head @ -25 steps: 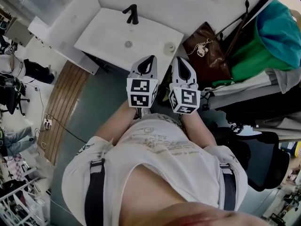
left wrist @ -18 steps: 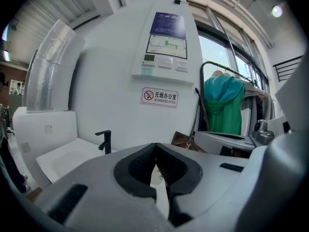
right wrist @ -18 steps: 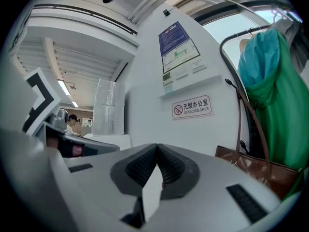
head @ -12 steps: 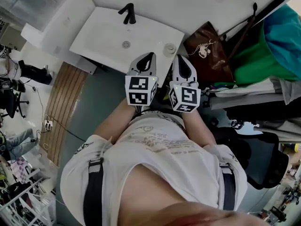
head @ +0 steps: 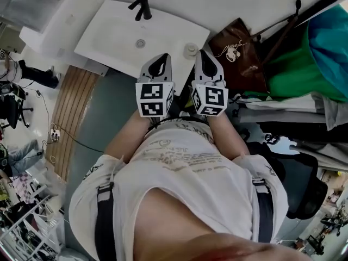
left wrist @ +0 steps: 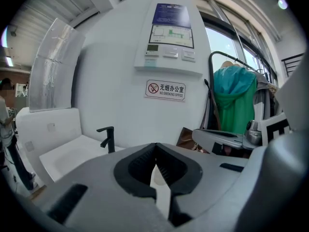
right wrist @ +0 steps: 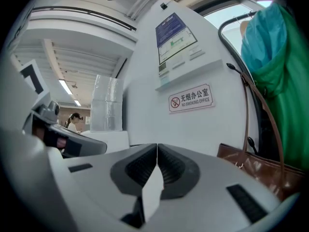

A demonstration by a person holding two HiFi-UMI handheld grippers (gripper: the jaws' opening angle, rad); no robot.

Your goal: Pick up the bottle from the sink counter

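1. Seen from the head view, a small bottle (head: 190, 49) stands at the right front corner of the white bench (head: 109, 48), right of the black tap (head: 140, 7). Only this view shows it plainly.
2. The left gripper (head: 159, 64) and right gripper (head: 205, 64) hover side by side near the bench edge. The bottle is just ahead between them, untouched.
3. The left gripper view shows its fingers (left wrist: 137, 166) pressed together on nothing, with the tap and a no-smoking sign (left wrist: 165, 89) beyond.
4. The right gripper view shows its fingers (right wrist: 137, 168) likewise together and empty. It adds a brown bag (right wrist: 256, 168) and a distant person (right wrist: 75, 121).
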